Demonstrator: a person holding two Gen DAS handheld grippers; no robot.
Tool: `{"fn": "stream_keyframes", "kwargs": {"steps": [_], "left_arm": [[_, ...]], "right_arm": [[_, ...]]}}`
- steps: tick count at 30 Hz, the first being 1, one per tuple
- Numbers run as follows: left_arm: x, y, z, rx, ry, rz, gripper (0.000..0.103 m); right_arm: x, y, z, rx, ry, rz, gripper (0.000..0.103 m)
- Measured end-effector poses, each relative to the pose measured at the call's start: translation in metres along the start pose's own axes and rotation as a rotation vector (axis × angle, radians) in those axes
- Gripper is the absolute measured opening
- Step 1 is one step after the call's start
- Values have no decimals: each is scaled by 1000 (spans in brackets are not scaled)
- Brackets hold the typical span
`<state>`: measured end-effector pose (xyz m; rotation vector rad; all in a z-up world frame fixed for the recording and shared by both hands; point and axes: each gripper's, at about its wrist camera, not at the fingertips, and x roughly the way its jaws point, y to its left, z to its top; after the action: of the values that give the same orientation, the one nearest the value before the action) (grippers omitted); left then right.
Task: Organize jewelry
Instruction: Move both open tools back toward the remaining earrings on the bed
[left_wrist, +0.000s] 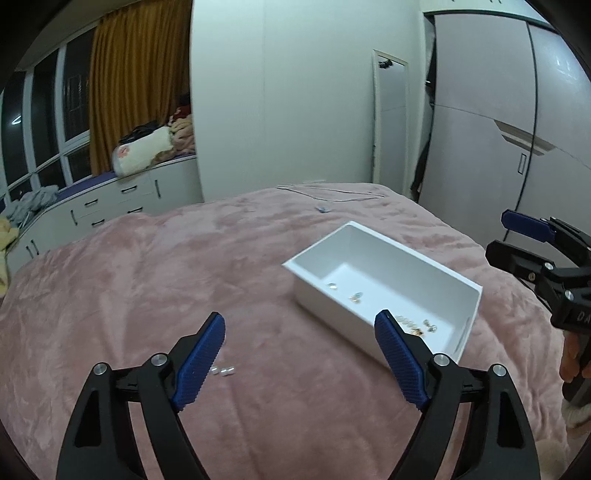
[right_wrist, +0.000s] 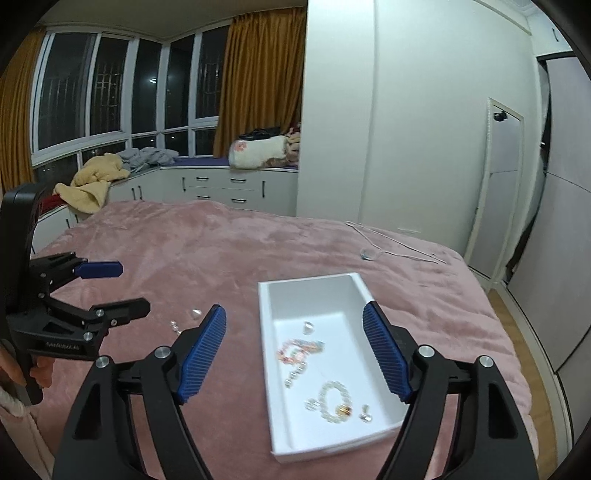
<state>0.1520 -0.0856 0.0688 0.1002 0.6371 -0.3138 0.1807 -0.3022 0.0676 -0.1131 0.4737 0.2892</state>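
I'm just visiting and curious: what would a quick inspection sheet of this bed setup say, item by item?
Surface: pink blanket covering the bed.
Job's things: white box holding a pastel bead bracelet, a clear bead bracelet and small earrings; loose clear pieces lie on the blanket left of the box; a thin necklace lies near the far edge.
Clutter: nothing seen on the bed.
Grippers: left gripper and right gripper both open, nothing between their fingers.
Cables: nothing seen.
Surroundings: orange curtains, dark windows, white drawers with piled clothes, a wardrobe.
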Motion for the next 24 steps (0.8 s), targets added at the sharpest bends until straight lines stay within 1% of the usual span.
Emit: {"fn": "stream_keyframes", "kwargs": {"steps": [5, 8, 13, 16, 18, 21, 23, 24], "left_arm": [[0, 32, -17, -9, 31, 40, 85], [4, 53, -30, -30, 55, 45, 85], [20, 75, -49, -40, 88, 50, 85], [36, 84, -60, -45, 121, 31, 85], [49, 88, -67, -36, 148, 20, 84], [67, 94, -73, -20, 167, 13, 83], [82, 100, -77, -26, 176, 10, 81], [87, 103, -78, -34, 179, 7, 81]], "right_arm": [[28, 30, 10, -9, 5, 40, 76], [47, 49, 14, -18, 17, 71, 76], [81, 76, 19, -40, 45, 120, 75], [103, 89, 20, -45, 61, 138, 75], [124, 97, 19, -41, 86, 160, 73], [149, 106, 16, -39, 117, 180, 68], [168, 113, 13, -36, 138, 200, 64], [180, 117, 10, -38, 154, 211, 64]]}}
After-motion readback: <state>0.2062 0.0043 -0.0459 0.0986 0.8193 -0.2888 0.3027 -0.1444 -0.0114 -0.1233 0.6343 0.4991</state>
